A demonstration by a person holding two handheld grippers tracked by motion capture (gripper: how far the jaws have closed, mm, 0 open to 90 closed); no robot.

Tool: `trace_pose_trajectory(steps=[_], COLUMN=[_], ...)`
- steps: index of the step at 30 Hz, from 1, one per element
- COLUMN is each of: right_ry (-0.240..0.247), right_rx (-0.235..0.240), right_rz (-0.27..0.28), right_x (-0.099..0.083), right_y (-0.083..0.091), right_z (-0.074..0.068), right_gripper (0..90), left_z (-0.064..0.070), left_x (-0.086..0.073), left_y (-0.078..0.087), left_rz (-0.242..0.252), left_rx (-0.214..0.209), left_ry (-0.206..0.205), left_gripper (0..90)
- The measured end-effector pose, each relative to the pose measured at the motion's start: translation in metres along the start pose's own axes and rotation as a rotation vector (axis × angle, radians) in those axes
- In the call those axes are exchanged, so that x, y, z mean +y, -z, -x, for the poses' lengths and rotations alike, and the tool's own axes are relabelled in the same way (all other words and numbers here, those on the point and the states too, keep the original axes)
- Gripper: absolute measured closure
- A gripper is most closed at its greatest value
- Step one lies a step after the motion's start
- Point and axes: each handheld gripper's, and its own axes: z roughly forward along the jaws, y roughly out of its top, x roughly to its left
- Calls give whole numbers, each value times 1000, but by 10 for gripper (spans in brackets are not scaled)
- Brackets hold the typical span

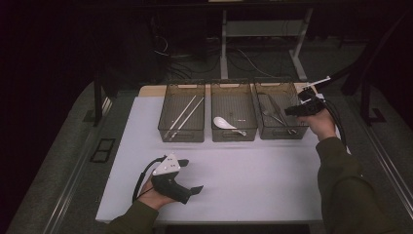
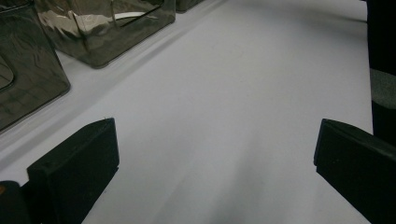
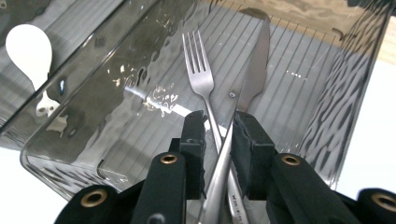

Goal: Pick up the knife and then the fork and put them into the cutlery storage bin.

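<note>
Three smoky clear bins stand in a row at the back of the white mat (image 1: 243, 170). Chopsticks (image 1: 185, 113) lie in the left bin (image 1: 181, 131), and a white spoon (image 1: 225, 123) lies in the middle bin (image 1: 234, 132). My right gripper (image 1: 292, 111) (image 3: 219, 135) reaches into the right bin (image 1: 282, 134) (image 3: 327, 116). Its jaws stand narrowly around the crossed handles of a knife (image 3: 254, 74) and a fork (image 3: 198, 65), and look shut on the knife. My left gripper (image 1: 191, 175) (image 2: 215, 158) rests low over the mat's front, open, with nothing between its jaws.
The mat covers a table with dark floor on both sides. Desk legs and cables (image 1: 229, 53) stand behind the bins. In the left gripper view, two bins (image 2: 102, 32) sit at the upper left, and a dark sleeve (image 2: 383, 70) is at the right edge.
</note>
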Motion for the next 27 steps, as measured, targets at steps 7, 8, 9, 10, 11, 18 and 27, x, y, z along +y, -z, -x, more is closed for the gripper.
trace_pose_trajectory(steps=[7,8,9,10,11,18,27], right_ry=[-25,-29,-34,-42,-43,-60,-63], right_rx=[21,26,31,34,36,48,8], right_rz=[41,50,59,65,73,135,232], right_x=[0,0,0,0,0,-1,-6], right_y=[8,9,10,11,12,19,24], right_z=[1,1,2,2,2,4,0], right_gripper=[664,642,620,596,570,429,320], left_z=[0,0,0,0,0,-1,-3], left_x=[0,0,0,0,0,0,-1], left_y=[0,0,0,0,0,1,1], left_rz=[0,0,0,0,0,2,6], left_rx=[0,0,0,1,1,1,-4], left_ry=[1,0,1,1,1,-1,3], left_gripper=[0,0,0,0,0,0,0])
